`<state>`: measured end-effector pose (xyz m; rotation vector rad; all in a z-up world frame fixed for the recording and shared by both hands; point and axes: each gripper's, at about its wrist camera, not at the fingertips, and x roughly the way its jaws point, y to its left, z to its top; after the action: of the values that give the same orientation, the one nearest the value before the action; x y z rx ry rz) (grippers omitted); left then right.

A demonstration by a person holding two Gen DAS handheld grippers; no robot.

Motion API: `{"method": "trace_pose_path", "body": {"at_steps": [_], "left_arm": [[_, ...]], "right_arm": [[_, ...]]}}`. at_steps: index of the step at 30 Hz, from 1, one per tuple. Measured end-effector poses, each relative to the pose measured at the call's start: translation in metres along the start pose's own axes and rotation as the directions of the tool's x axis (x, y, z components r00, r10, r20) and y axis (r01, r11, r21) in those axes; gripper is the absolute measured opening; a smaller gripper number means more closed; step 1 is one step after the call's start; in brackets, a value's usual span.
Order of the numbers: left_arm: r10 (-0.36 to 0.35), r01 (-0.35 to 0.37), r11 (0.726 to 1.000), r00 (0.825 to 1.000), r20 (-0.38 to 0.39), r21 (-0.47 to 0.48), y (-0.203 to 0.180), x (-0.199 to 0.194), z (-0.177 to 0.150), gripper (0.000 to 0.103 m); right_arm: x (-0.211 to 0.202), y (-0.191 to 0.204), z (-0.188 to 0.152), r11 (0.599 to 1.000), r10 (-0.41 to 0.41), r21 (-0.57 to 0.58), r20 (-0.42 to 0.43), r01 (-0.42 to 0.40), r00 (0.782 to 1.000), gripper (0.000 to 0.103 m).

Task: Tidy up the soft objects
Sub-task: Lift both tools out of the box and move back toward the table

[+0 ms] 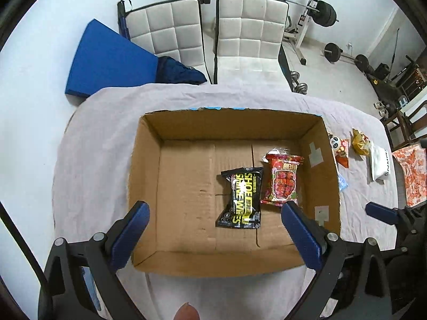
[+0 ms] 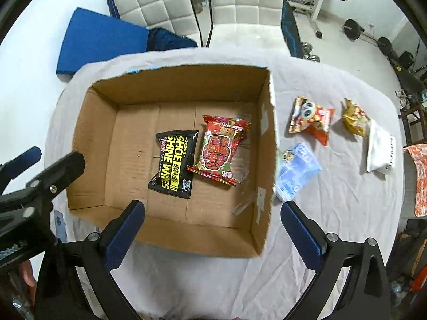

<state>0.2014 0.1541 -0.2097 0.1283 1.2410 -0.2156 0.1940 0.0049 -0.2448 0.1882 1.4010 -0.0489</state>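
An open cardboard box [image 1: 144,165] [image 2: 264,138] stands on the cloth-covered table. Inside lie a black shoe-shine wipes pack [image 1: 241,198] [image 2: 173,164] and a red snack pack [image 1: 281,180] [image 2: 220,149], side by side. To the right of the box lie a panda snack bag [image 2: 309,118] [image 1: 339,148], a light blue pack [image 2: 297,170] [image 1: 342,182], a yellow bag [image 2: 353,118] [image 1: 360,141] and a white pouch [image 2: 377,148] [image 1: 379,164]. My left gripper [image 1: 214,206] is open and empty above the box's near side. My right gripper [image 2: 212,205] is open and empty above the box's near right corner.
An orange-patterned cloth [image 2: 419,178] [image 1: 411,176] hangs at the table's right edge. Two white padded chairs [image 1: 208,32] and a blue mat [image 1: 106,61] stand beyond the table. Gym weights [image 1: 324,13] fill the far right. The other gripper [image 2: 32,186] shows at the left in the right wrist view.
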Motion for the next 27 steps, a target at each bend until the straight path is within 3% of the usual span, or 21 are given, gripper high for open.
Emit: {"method": "trace_pose_path", "body": {"at_steps": [10,16,22,27], "left_arm": [[-0.014,0.016,0.998,0.999,0.039,-0.054,-0.003,-0.043,-0.021,0.101],[0.002,0.000,0.999,0.999,0.055,-0.045,-0.028,-0.060,-0.023,0.101],[-0.035,0.035,0.999,0.998,0.051,-0.002,-0.086,-0.068,-0.006,0.101],[-0.099,0.098,0.993,0.995,0.013,0.061,-0.168,-0.048,0.021,0.101]], "right_arm": [[-0.042,-0.015,-0.020,0.999,0.050,0.005,0.053,-0.051,0.997,0.103],[-0.053,-0.052,-0.025,0.996,0.088,0.026,0.052,-0.090,0.995,0.103],[-0.064,-0.151,-0.021,0.986,0.086,0.140,0.056,-0.093,0.995,0.103],[-0.059,-0.266,-0.011,0.963,0.001,0.269,0.045,-0.013,0.999,0.103]]}}
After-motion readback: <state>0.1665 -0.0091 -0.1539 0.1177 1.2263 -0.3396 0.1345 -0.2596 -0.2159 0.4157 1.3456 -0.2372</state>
